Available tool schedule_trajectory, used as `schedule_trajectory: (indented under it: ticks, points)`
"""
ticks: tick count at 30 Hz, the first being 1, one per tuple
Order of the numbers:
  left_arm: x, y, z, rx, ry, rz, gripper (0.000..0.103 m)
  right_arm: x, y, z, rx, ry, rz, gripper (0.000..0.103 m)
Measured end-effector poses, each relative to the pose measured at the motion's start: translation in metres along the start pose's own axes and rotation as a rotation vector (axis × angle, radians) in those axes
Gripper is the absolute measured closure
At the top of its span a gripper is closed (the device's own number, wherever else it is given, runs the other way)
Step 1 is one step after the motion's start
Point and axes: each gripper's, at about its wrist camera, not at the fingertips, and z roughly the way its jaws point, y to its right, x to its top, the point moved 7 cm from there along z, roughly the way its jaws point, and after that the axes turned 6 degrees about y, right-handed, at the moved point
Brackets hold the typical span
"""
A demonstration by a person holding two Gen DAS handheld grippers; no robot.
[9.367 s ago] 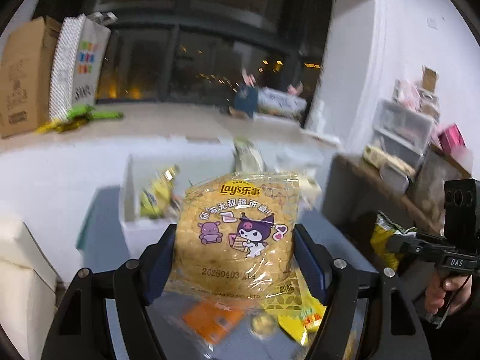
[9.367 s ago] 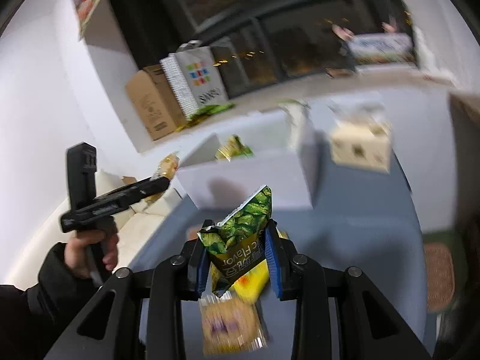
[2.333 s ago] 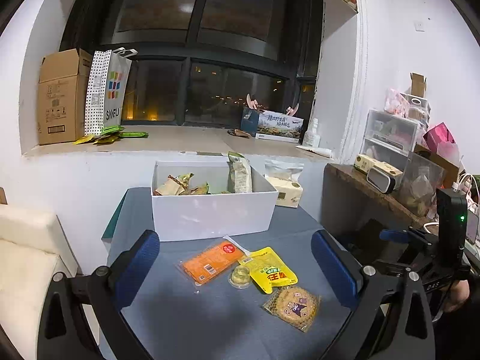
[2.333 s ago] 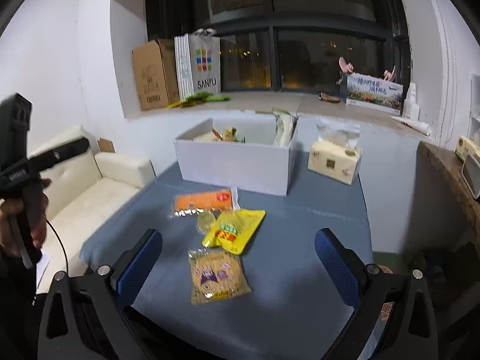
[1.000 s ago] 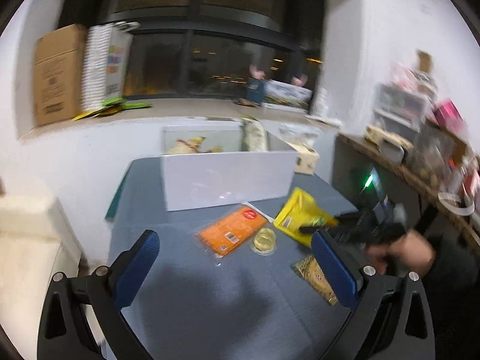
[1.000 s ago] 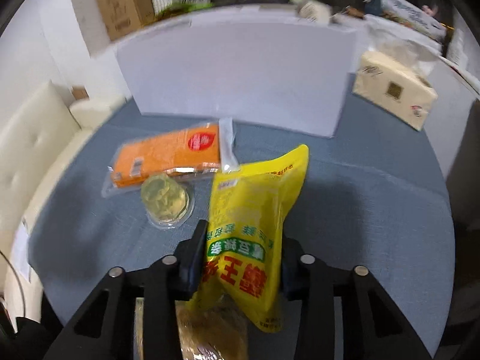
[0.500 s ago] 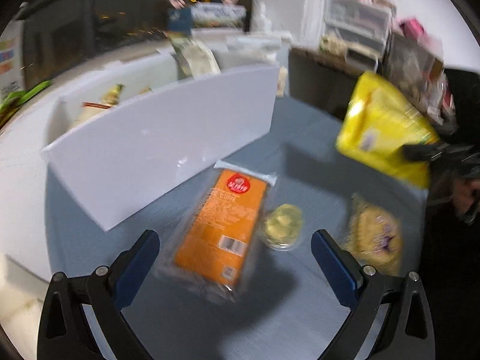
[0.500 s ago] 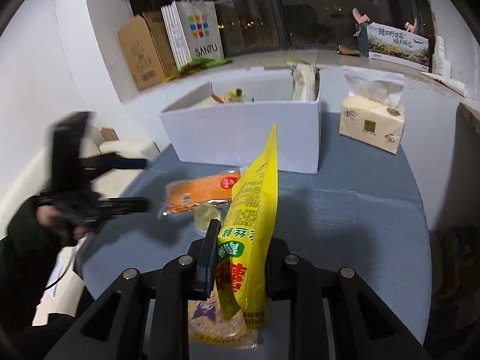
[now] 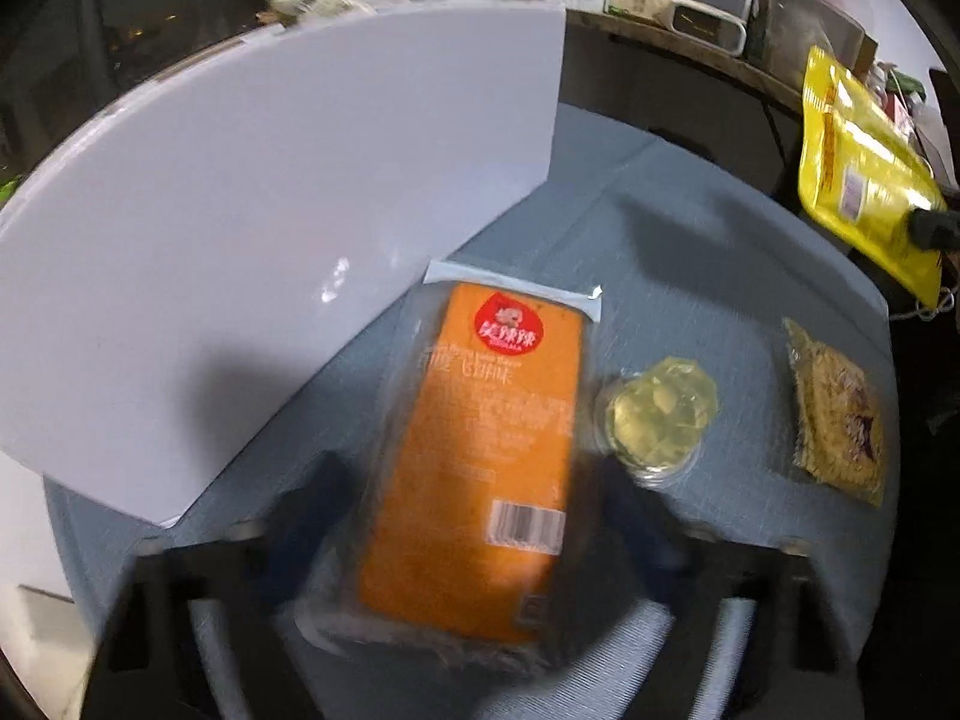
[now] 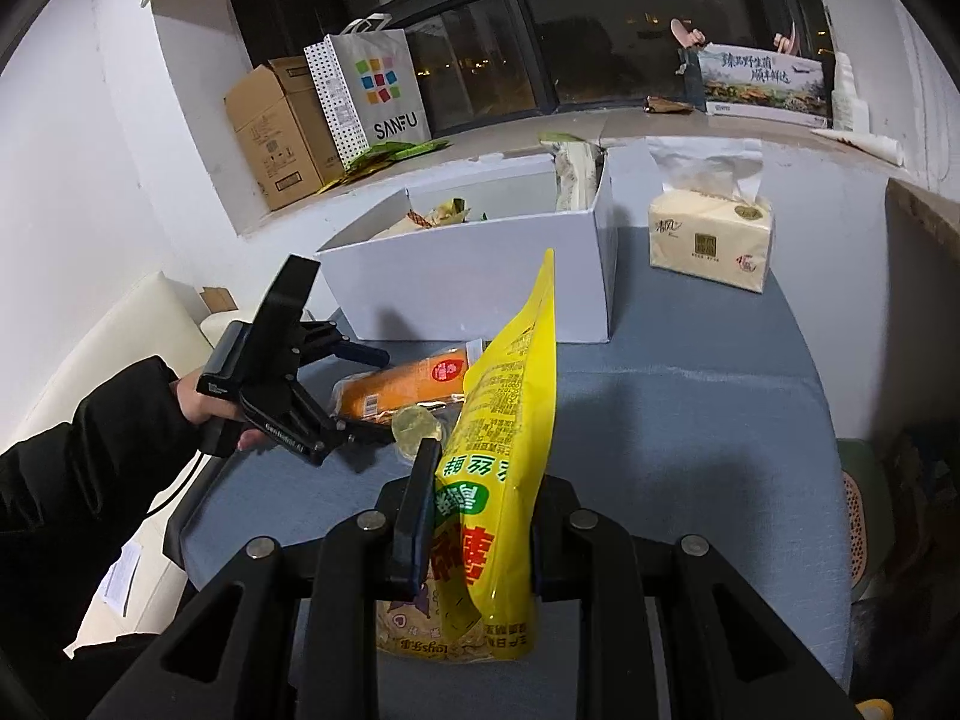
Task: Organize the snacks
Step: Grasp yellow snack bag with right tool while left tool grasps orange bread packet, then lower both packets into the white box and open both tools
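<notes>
An orange snack packet (image 9: 480,450) in clear wrap lies flat on the blue-grey table (image 9: 690,228), just in front of a white box (image 9: 270,198), with its barcode end between the blurred blue fingers of the left gripper (image 9: 462,528), whose jaws are closing around it; whether the pads already press on the wrap cannot be told through the blur. Seen from the right wrist, the same left gripper (image 10: 360,396) is held by a hand (image 10: 198,402) in a black sleeve (image 10: 78,468) and angled down at the packet's near end (image 10: 408,387). Just beside the packet on the table sits a small clear cup of yellow jelly (image 9: 660,414), and further to the side lies a flat biscuit packet (image 9: 840,420) printed with a cartoon figure. The right gripper (image 10: 474,516) is pressed tight on a yellow pouch (image 10: 504,456), pinching it near its lower part so that it stands on edge, lifted clear of the table, its top corner pointing towards the box; in the left wrist's view the pouch (image 9: 858,162) hangs at the far right edge. Inside the white box (image 10: 480,276) several snack wrappers show above the rim. A pack of tissues (image 10: 711,240) stands on the table to one side of the box. Behind, on a sill under dark windows, stand a cardboard carton (image 10: 276,132) and a paper shopping bag (image 10: 372,90).
</notes>
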Motion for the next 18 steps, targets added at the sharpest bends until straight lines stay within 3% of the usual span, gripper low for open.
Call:
schedule_trajectory:
  ticks: [2, 4, 7, 14, 18]
  points:
    - [-0.002, 0.004, -0.007, 0.017, 0.012, -0.036, 0.041, -0.001, -0.001, 0.003, 0.005, -0.005, 0.001, 0.077]
    - [-0.003, 0.009, -0.016, 0.102, 0.044, -0.038, 0.042, -0.001, -0.002, 0.004, 0.008, -0.003, 0.000, 0.077]
    - [-0.004, 0.013, -0.035, 0.143, 0.116, -0.120, 0.042, -0.002, -0.004, 0.004, 0.009, 0.000, 0.004, 0.077]
    - [0.009, 0.015, -0.125, 0.208, 0.406, -0.402, 0.042, 0.013, -0.002, -0.005, -0.006, 0.077, 0.008, 0.077]
    - [0.042, 0.002, -0.165, 0.250, 0.532, -0.485, 0.042, 0.037, -0.010, -0.001, 0.006, 0.115, -0.022, 0.077]
